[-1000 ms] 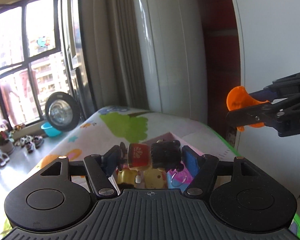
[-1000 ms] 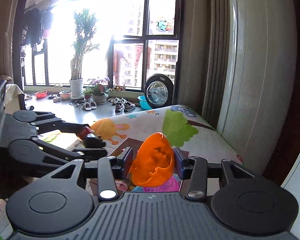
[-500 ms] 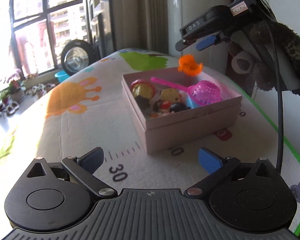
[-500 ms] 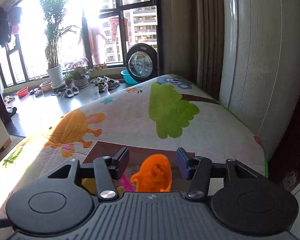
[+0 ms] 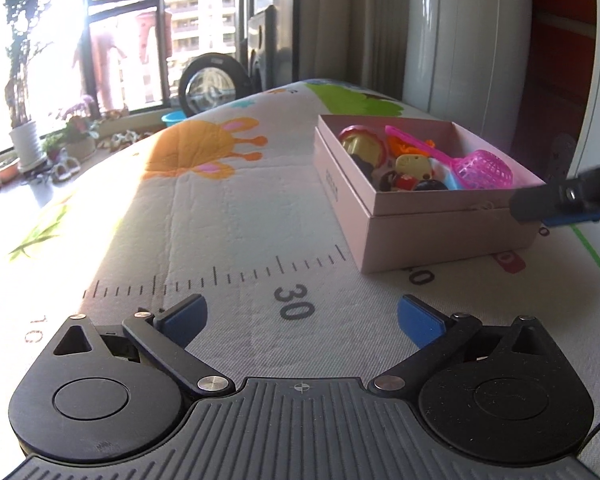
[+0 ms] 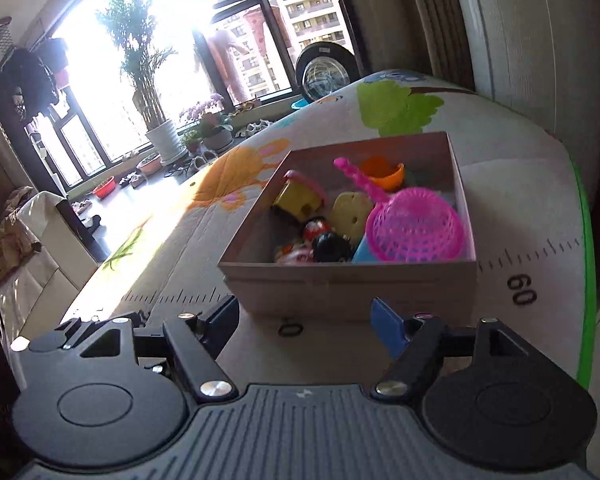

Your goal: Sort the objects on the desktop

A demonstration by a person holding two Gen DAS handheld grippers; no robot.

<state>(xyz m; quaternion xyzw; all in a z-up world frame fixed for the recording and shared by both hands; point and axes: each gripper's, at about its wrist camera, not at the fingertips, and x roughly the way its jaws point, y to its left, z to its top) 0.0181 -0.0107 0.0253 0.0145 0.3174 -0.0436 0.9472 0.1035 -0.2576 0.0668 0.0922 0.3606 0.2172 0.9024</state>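
A pink cardboard box (image 5: pixel 440 224) stands on the play mat, also in the right wrist view (image 6: pixel 340 276). It holds several toys: a pink net scoop (image 6: pixel 412 228), an orange toy (image 6: pixel 382 172), a red-and-gold toy (image 5: pixel 362 146) and small figures (image 6: pixel 328 240). My left gripper (image 5: pixel 302 318) is open and empty, low over the mat well in front of the box. My right gripper (image 6: pixel 304 322) is open and empty just before the box's near wall; its fingertip (image 5: pixel 556 202) shows at the right in the left wrist view.
The mat (image 5: pixel 220 208) has a printed ruler scale and cartoon shapes. Its green edge (image 6: pixel 586 240) runs along the right side by a white wall (image 6: pixel 540 40). Beyond the far end are windows, potted plants (image 6: pixel 160 136) and a washing machine (image 5: pixel 212 84).
Both grippers let go of their toys into the box, opened and drew back low over the mat. The orange toy now lies in the box's far corner.
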